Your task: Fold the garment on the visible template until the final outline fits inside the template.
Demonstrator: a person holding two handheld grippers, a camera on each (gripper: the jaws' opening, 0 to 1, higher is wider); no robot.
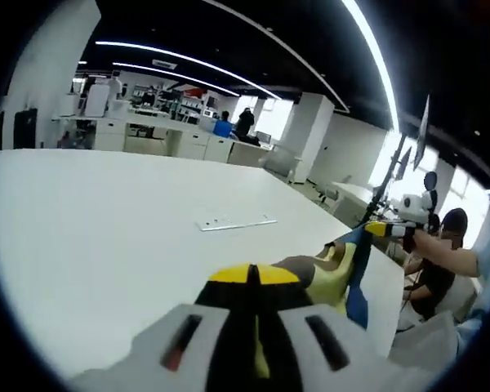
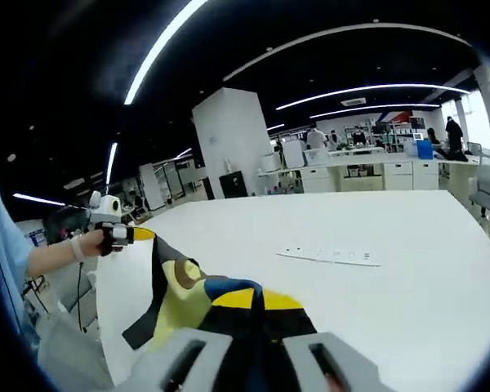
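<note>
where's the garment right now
The garment hangs stretched above the near edge of the white table, one end clamped in the right gripper and the other in the left gripper, with a flat strip lying farther back.

The left gripper (image 1: pixel 253 276) has its yellow-tipped jaws pressed together, with yellow cloth pinched between them. The right gripper (image 2: pixel 256 300) likewise has its jaws closed flat against each other on the same cloth. In the left gripper view the right gripper (image 1: pixel 389 229) shows off to the right, held out at the end of an outstretched forearm. In the right gripper view the left gripper (image 2: pixel 129 234) shows at the left, gripped in a hand (image 2: pixel 88 243) with a light-blue sleeve behind it.
</note>
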